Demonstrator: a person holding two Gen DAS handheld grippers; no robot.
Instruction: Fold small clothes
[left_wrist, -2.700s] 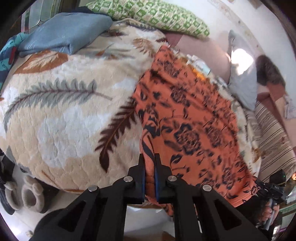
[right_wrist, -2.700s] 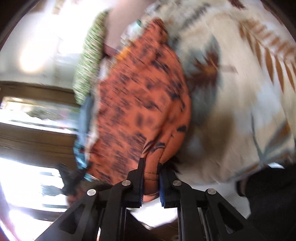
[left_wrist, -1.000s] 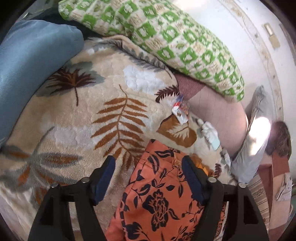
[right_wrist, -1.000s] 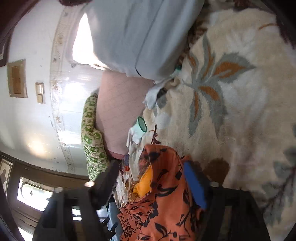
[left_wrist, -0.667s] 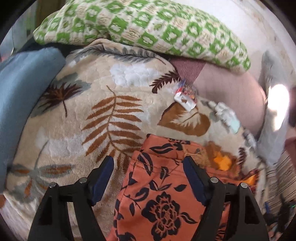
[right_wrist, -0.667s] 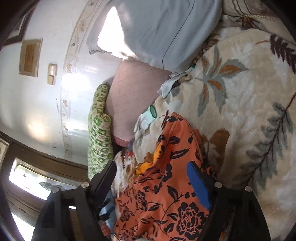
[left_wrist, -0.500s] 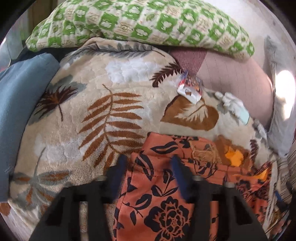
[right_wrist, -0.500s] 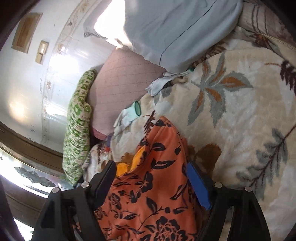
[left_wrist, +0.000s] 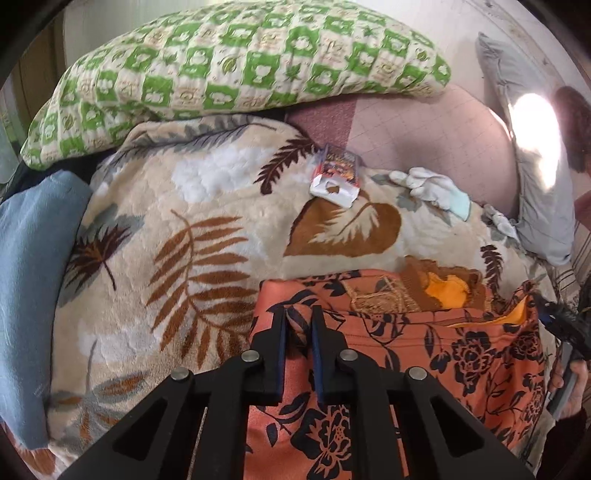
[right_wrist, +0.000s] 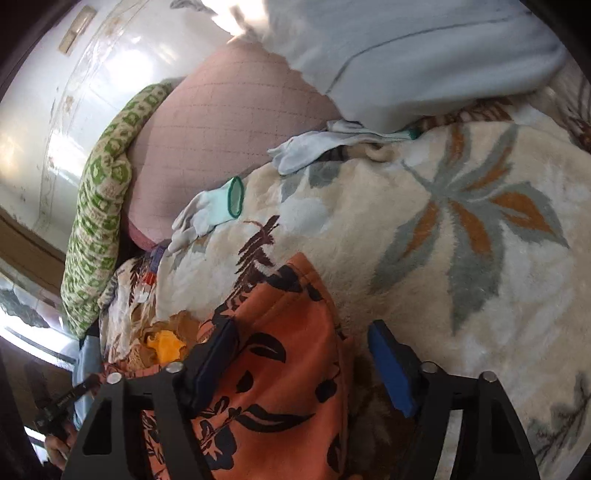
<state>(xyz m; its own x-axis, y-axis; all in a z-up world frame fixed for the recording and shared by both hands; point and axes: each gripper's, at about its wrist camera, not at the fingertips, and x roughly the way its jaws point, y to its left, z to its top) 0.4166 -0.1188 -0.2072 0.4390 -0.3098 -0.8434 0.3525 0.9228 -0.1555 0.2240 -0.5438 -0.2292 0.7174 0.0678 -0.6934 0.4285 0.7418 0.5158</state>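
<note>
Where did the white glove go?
In the left wrist view the white glove lies at the upper right on the leaf-print blanket, right against the pink cushion and beyond the orange flowered garment.

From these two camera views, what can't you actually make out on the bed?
- Orange floral garment: its near part runs off the bottom edge in both views, partly behind the left gripper, so its shape stays unclear.
- Small printed packet: print too small in the left view.
- Right gripper: jaws closing around the fabric's edge; contact can't be told.
- Blue cushion: cut off by the left view's edge.
</note>
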